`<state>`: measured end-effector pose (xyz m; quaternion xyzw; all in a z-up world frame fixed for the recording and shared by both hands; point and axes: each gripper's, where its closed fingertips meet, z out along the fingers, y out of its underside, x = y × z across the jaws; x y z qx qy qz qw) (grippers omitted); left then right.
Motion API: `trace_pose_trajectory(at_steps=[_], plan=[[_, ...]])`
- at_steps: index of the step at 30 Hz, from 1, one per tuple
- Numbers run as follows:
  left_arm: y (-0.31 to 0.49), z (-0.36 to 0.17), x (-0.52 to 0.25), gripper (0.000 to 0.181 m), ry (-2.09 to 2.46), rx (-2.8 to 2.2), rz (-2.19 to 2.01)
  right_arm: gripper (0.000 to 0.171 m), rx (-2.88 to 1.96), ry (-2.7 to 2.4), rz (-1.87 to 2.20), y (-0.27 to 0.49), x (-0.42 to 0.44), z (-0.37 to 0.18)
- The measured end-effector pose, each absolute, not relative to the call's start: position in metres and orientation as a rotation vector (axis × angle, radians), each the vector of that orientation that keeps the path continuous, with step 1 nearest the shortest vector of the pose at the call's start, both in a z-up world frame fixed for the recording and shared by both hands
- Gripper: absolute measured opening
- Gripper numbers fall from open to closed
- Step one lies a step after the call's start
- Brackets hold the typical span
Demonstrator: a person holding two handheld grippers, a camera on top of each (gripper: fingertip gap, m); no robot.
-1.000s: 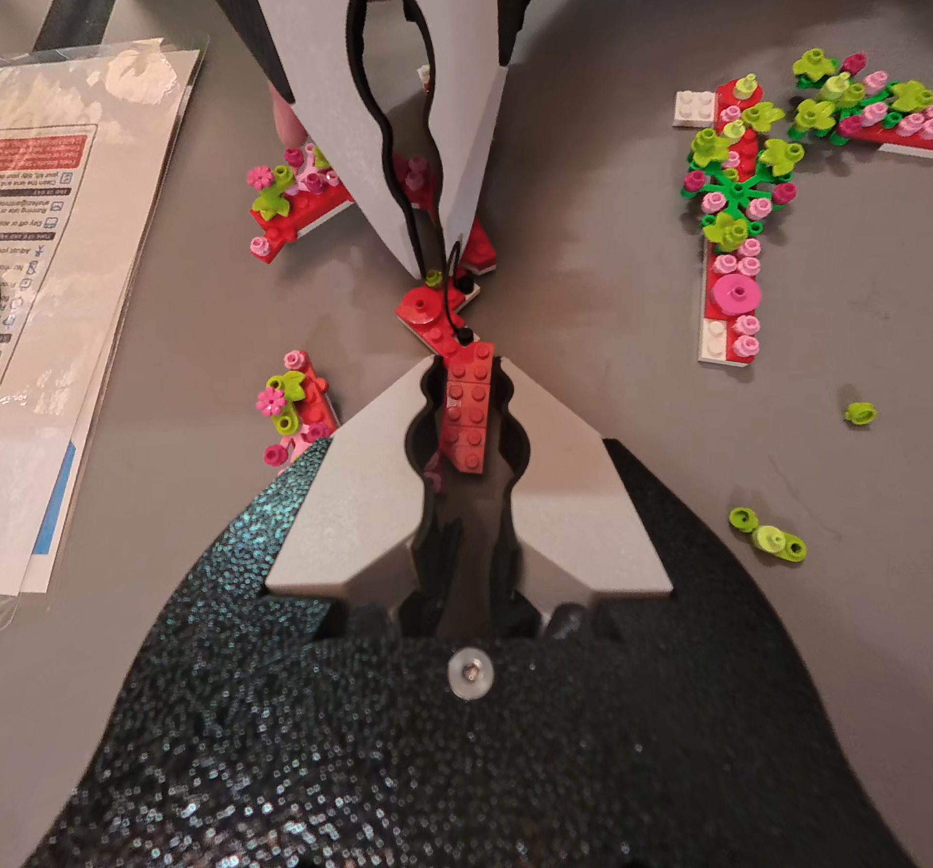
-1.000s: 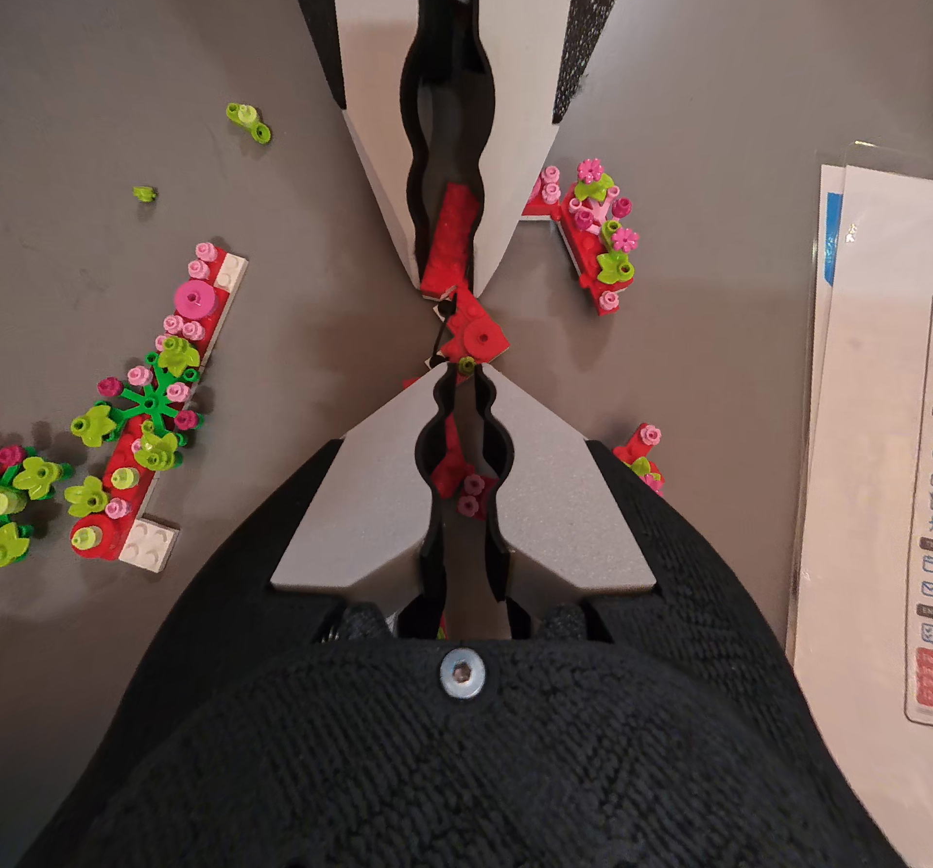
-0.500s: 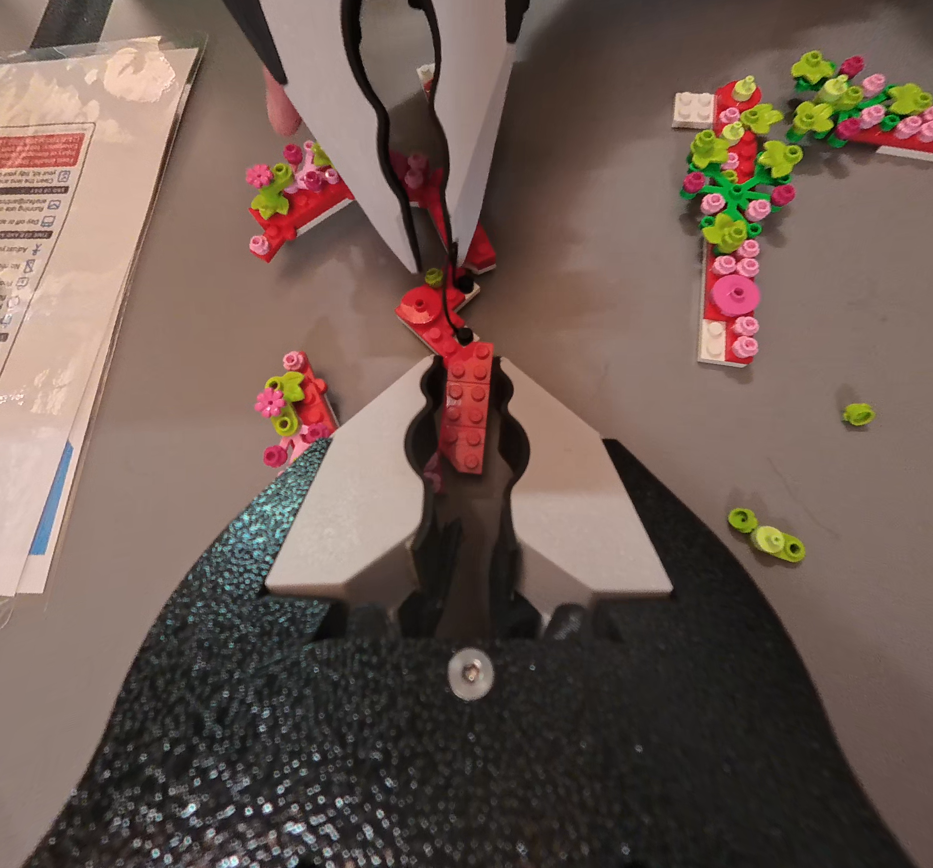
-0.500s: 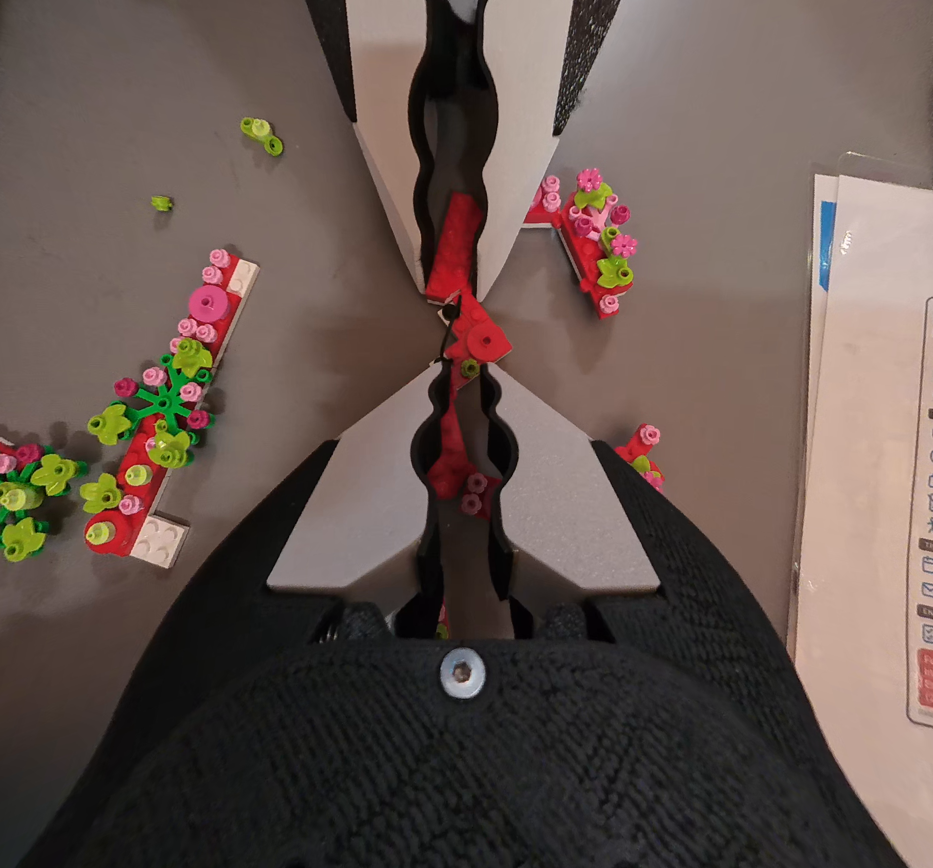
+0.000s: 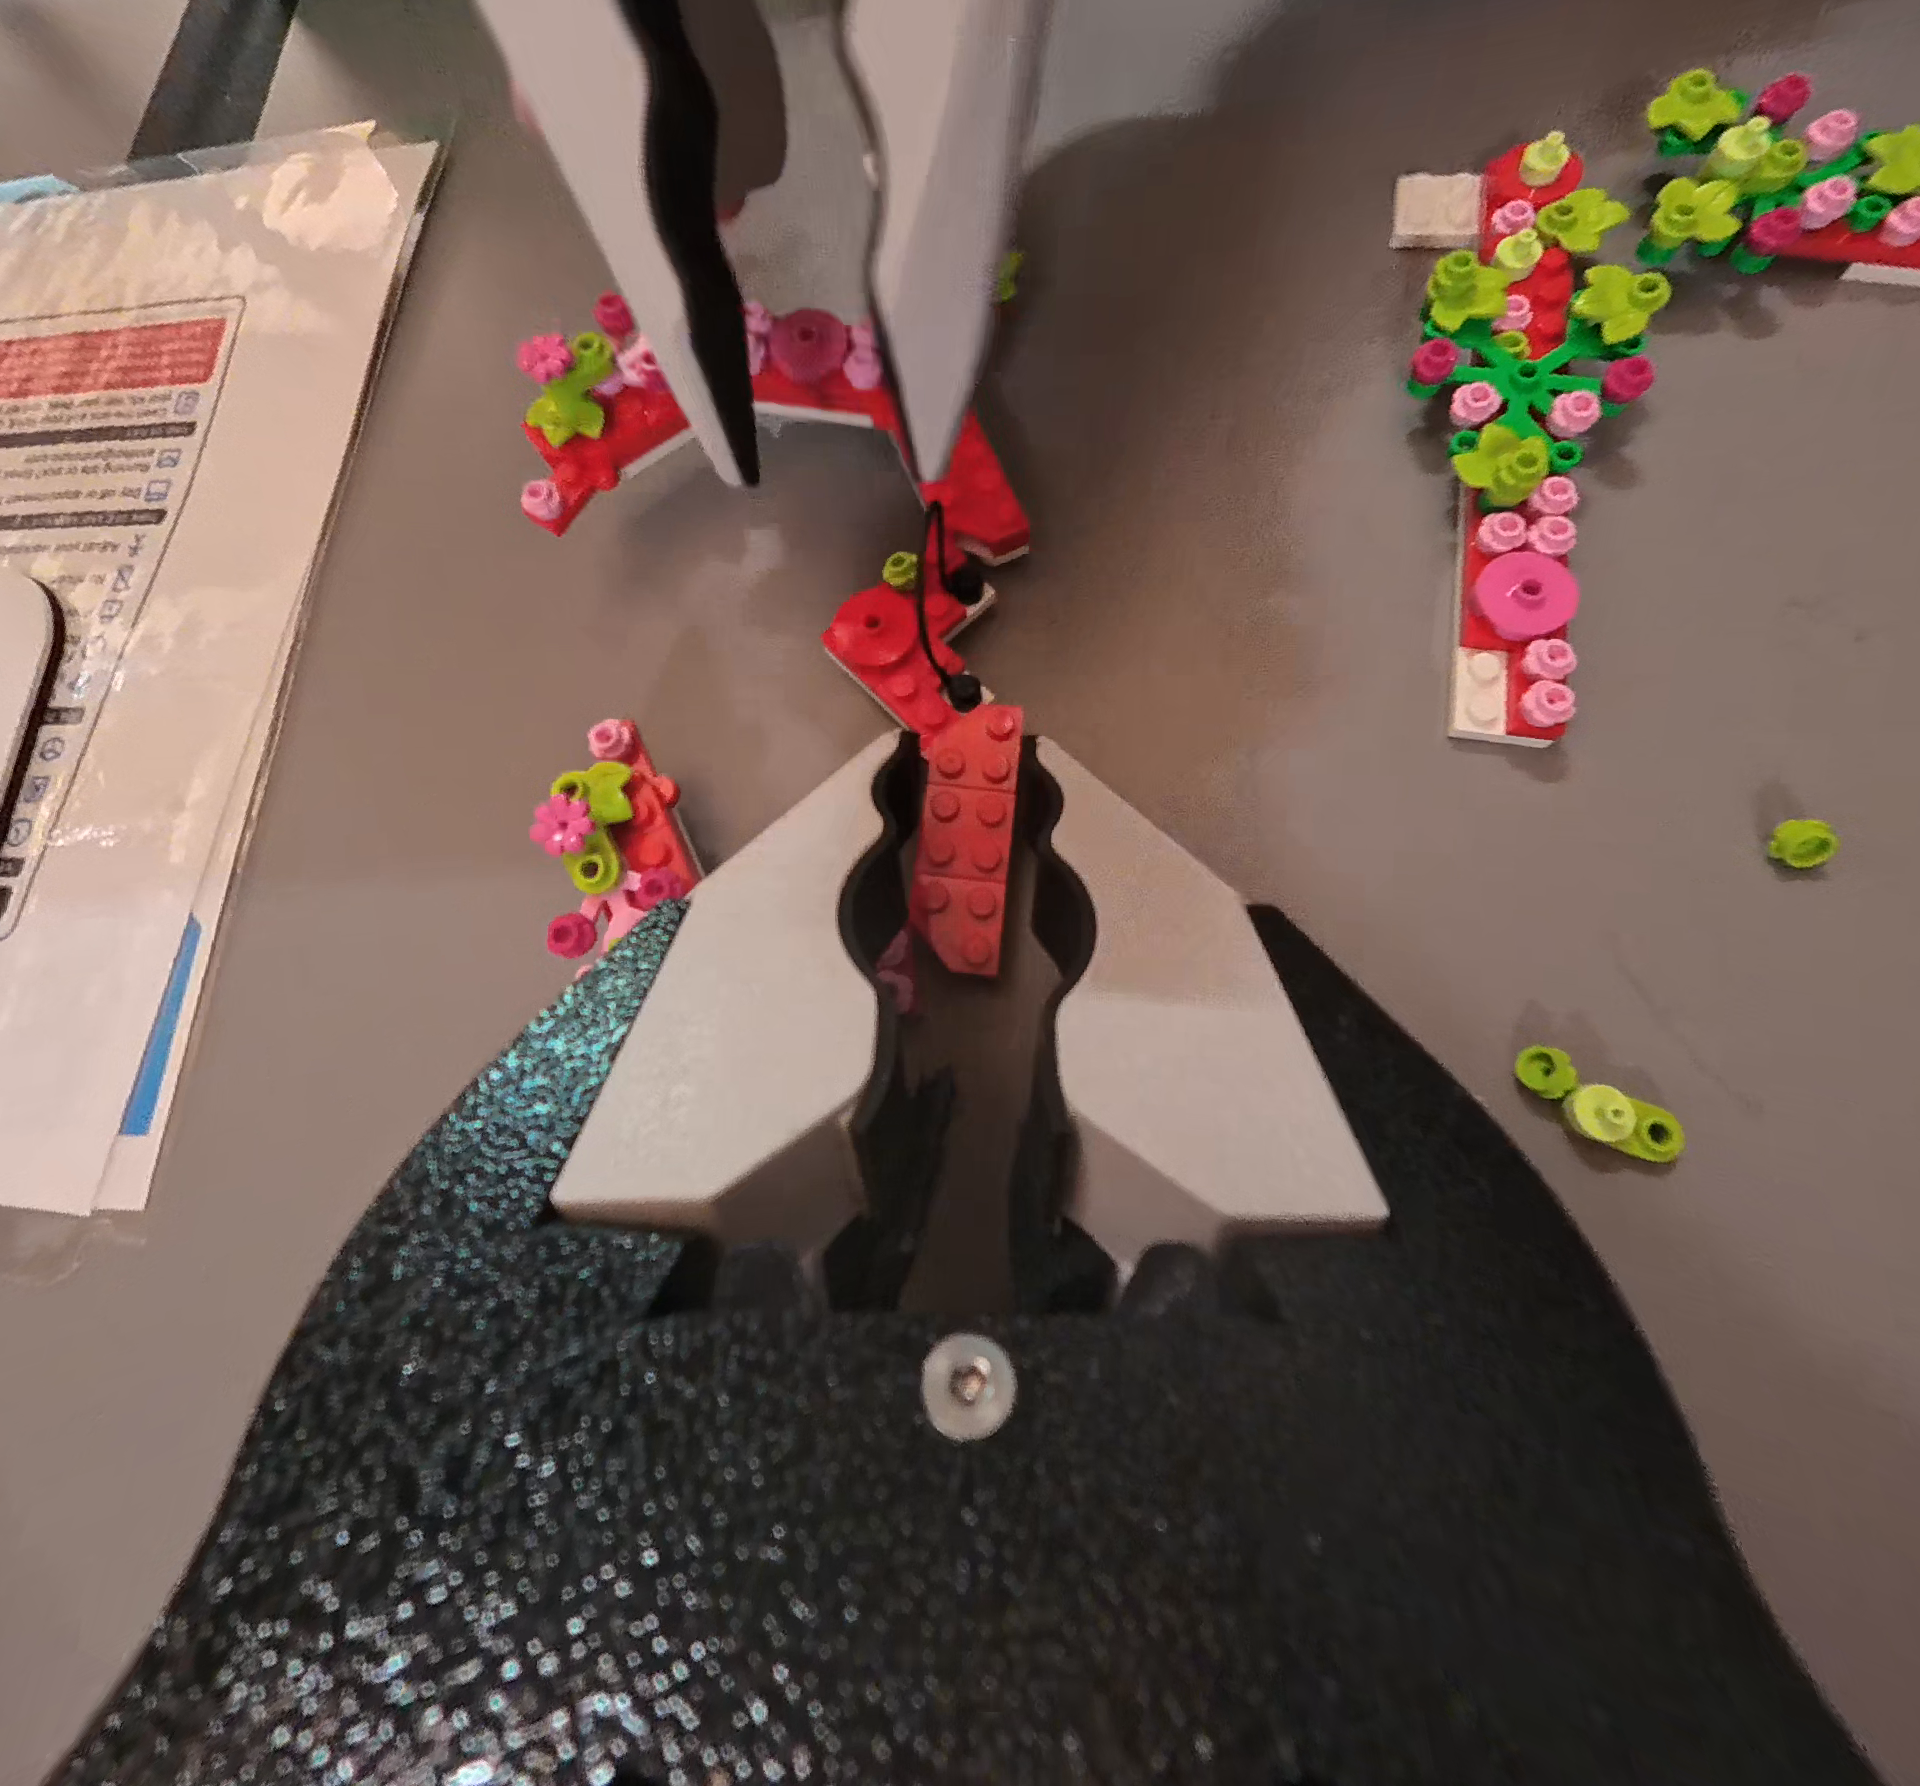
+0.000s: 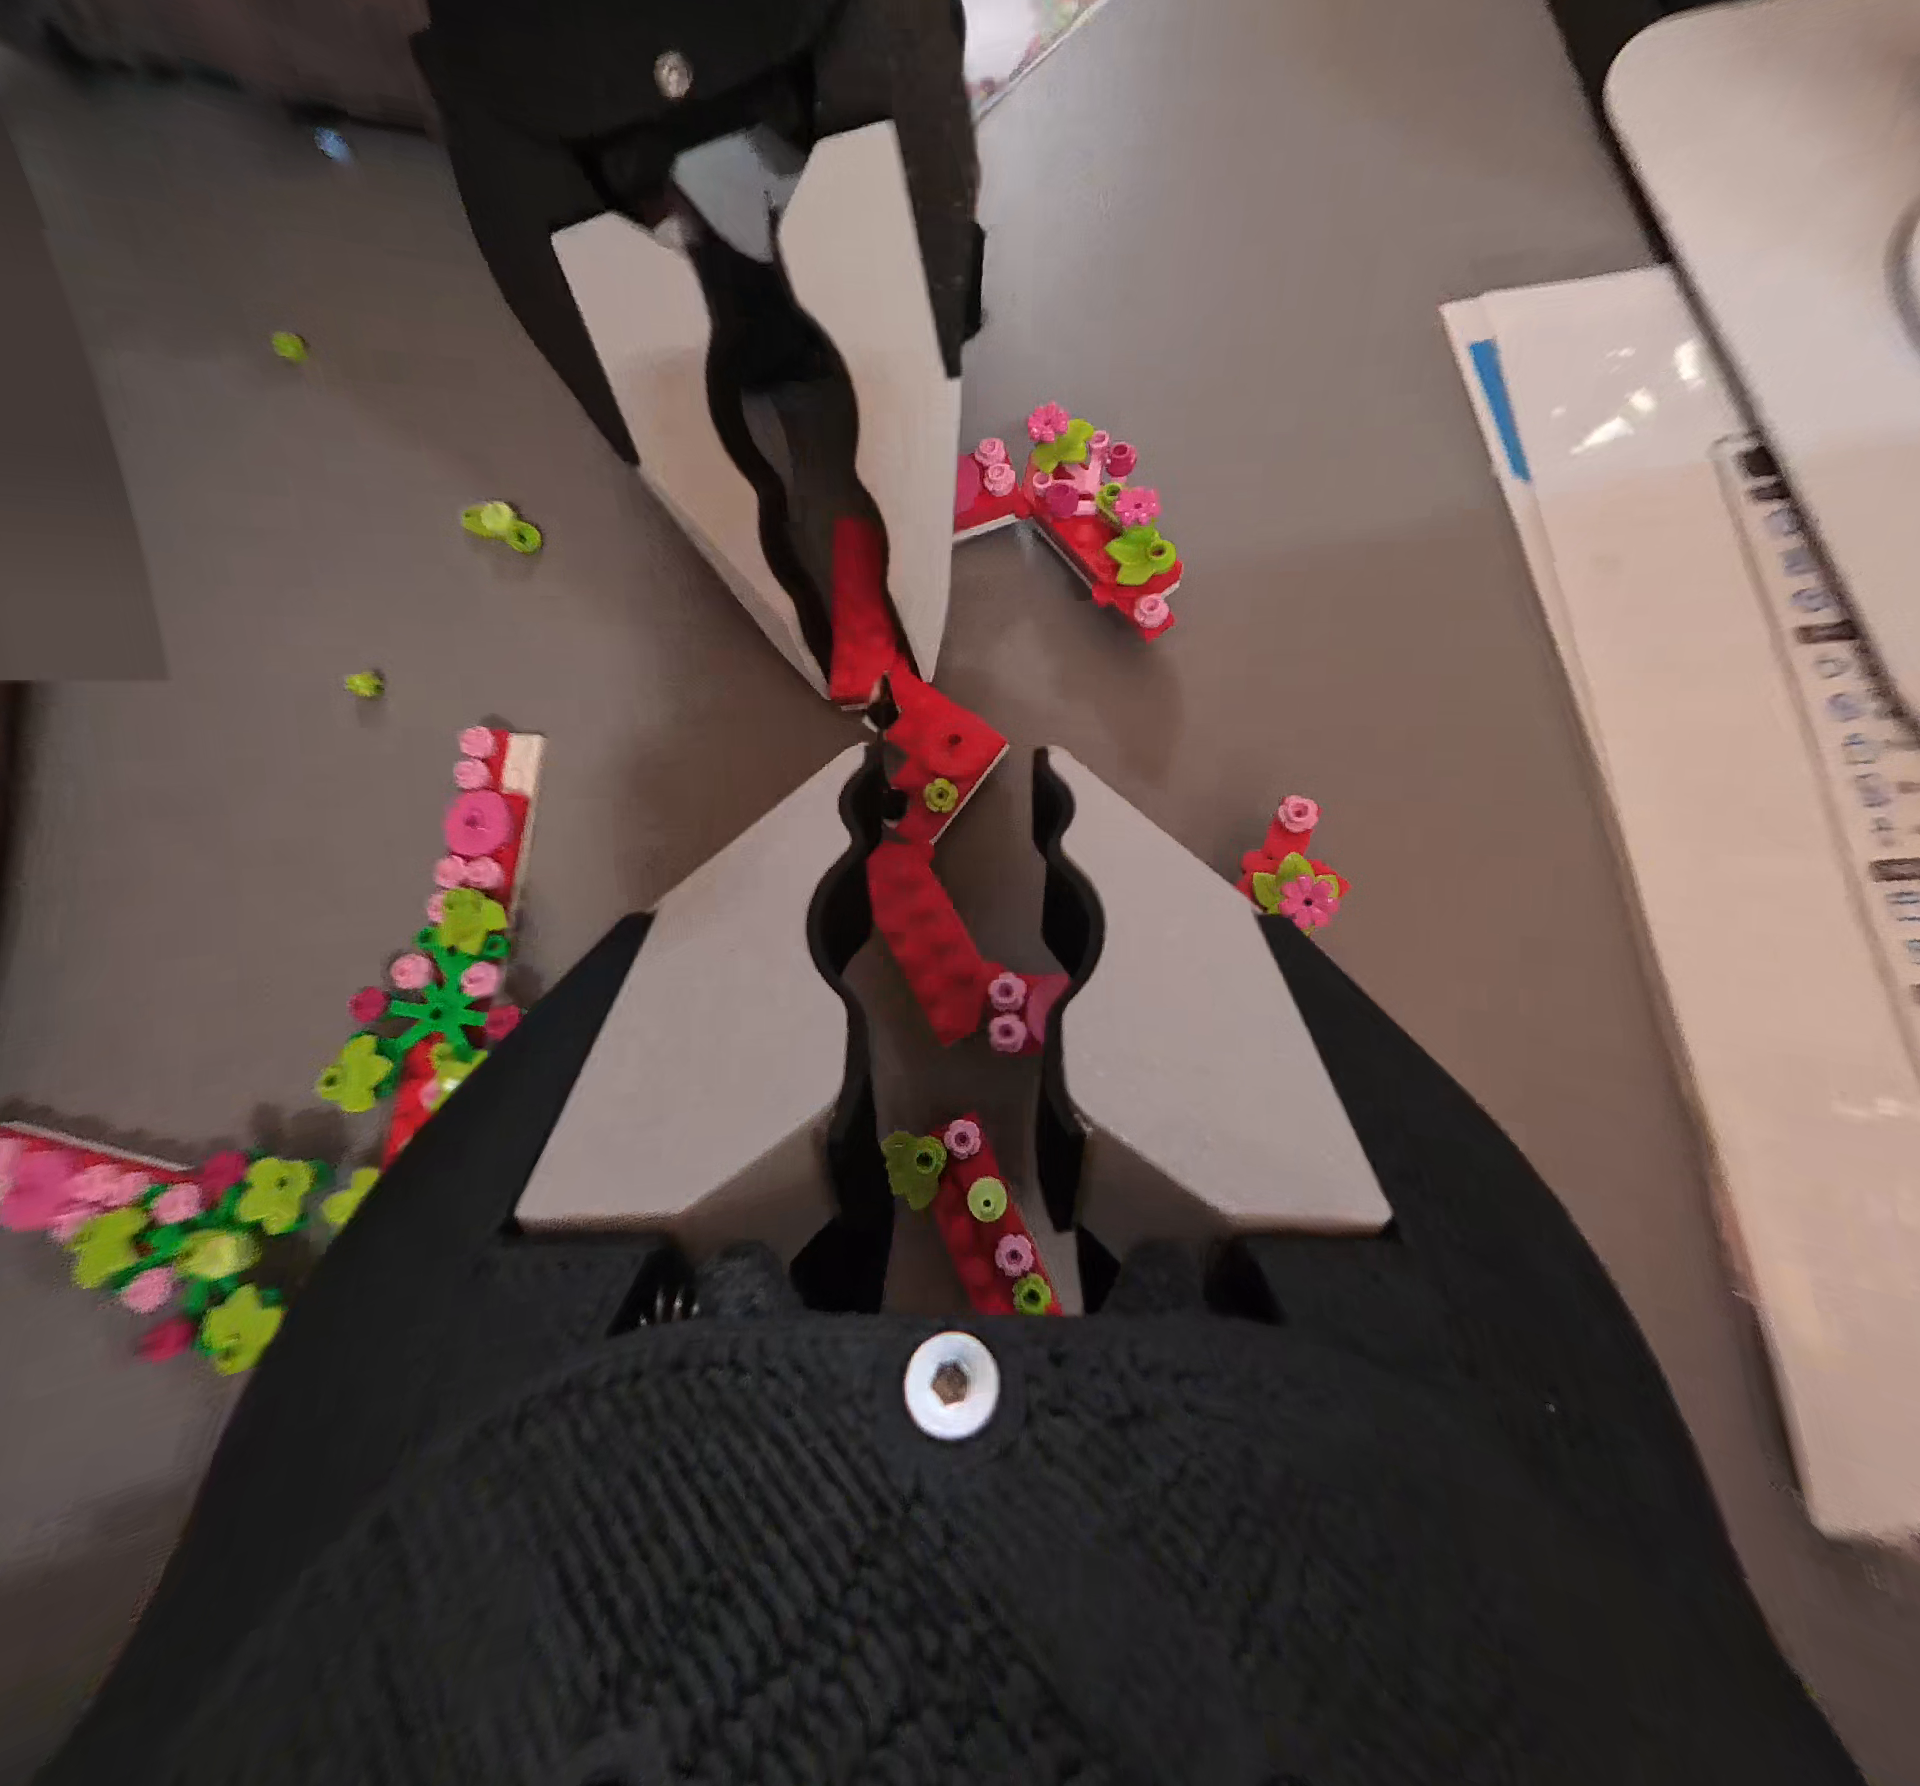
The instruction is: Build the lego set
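A jointed chain of red lego plates lies on the grey table. My left gripper (image 5: 966,744) is shut on its end plate (image 5: 966,853), also seen in the right wrist view (image 6: 862,583). Beyond it come a middle plate with a red round stud and a lime stud (image 5: 883,635), then a plate (image 5: 982,489) leading to a section with pink flowers (image 5: 800,344). My right gripper (image 6: 951,751) is open, its jaws apart on both sides of a red plate (image 6: 920,936) with two pink flowers, not touching it. It shows from the front in the left wrist view (image 5: 836,474).
Two long flowered red strips (image 5: 1517,489) (image 5: 1787,178) lie at the right. A small flowered piece (image 5: 613,822) sits left of my left fingers. Loose lime pieces (image 5: 1600,1108) (image 5: 1803,843) lie at the right. Bagged paper sheets (image 5: 125,510) lie at the left, and a white object (image 6: 1766,178) beyond them. The grippers' ends are close to 5 cm from one another.
My right gripper has opened, let go of the red plate and drawn back and up. My left gripper still holds its end plate in the same place.
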<state>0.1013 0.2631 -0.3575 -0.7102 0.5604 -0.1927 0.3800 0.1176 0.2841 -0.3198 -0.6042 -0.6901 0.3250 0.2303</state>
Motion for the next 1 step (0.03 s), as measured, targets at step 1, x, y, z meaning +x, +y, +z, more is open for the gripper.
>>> trace_pose_trajectory(at_steps=[1], plan=[[0.2638, -0.3576, 0.1009, 0.017, 1.42, -1.824, -0.497, 0.03, -1.615, -1.909, 0.811, 0.2828, 0.1185, -0.3198]])
